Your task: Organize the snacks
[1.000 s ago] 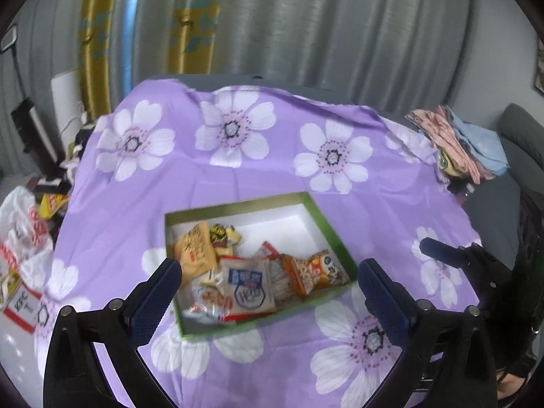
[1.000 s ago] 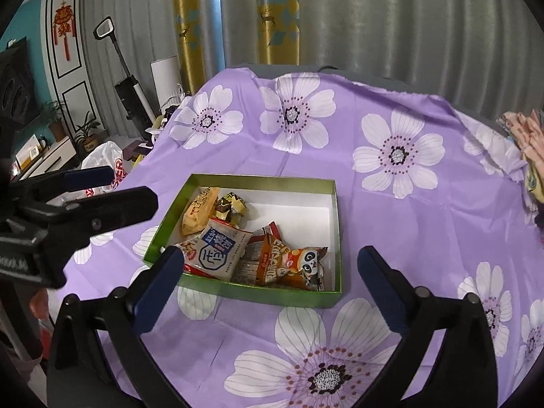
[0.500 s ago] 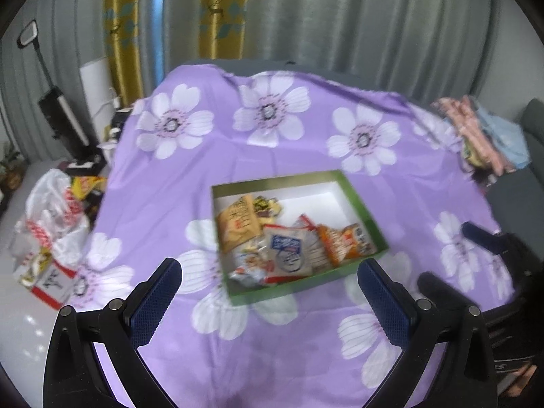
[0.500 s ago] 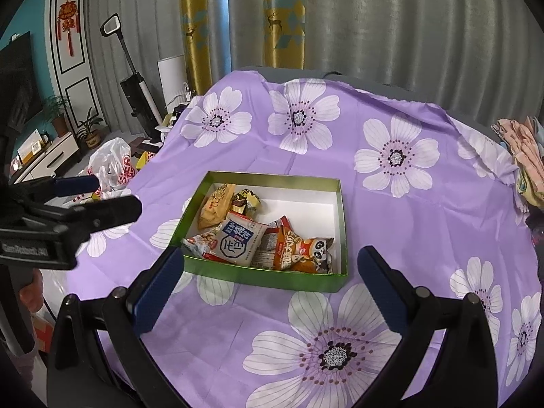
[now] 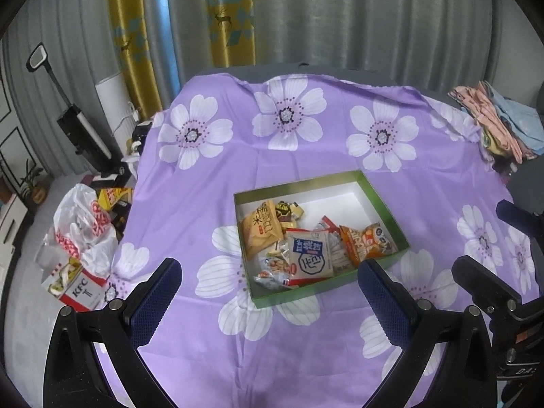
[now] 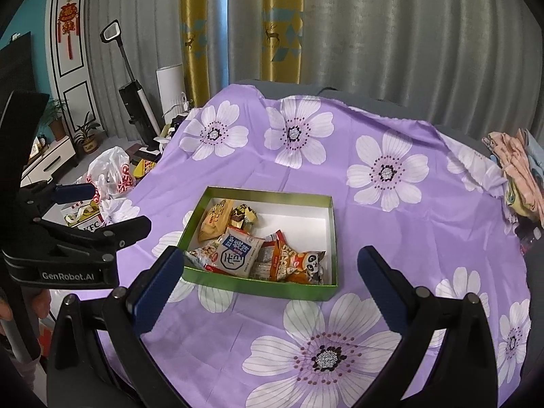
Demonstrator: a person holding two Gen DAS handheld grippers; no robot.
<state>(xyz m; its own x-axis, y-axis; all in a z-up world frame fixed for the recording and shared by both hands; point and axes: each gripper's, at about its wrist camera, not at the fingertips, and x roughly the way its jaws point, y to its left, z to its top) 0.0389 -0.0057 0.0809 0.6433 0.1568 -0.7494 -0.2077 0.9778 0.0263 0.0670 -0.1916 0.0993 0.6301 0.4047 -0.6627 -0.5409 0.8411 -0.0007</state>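
Note:
A green box sits on the purple flowered cloth and holds several snack packets: an orange-yellow one, a white and blue one, and an orange panda one. My left gripper is open and empty, held above the cloth short of the box. My right gripper is open and empty, also short of the box. The left gripper also shows in the right wrist view, at the left.
A white plastic bag and a KFC box lie on the floor left of the table. Folded clothes sit at the far right. A vacuum stands by the curtains.
Both grippers have pulled back and up from the box, so it looks smaller and farther. The left view has swung so the box sits further right. Both stay open.

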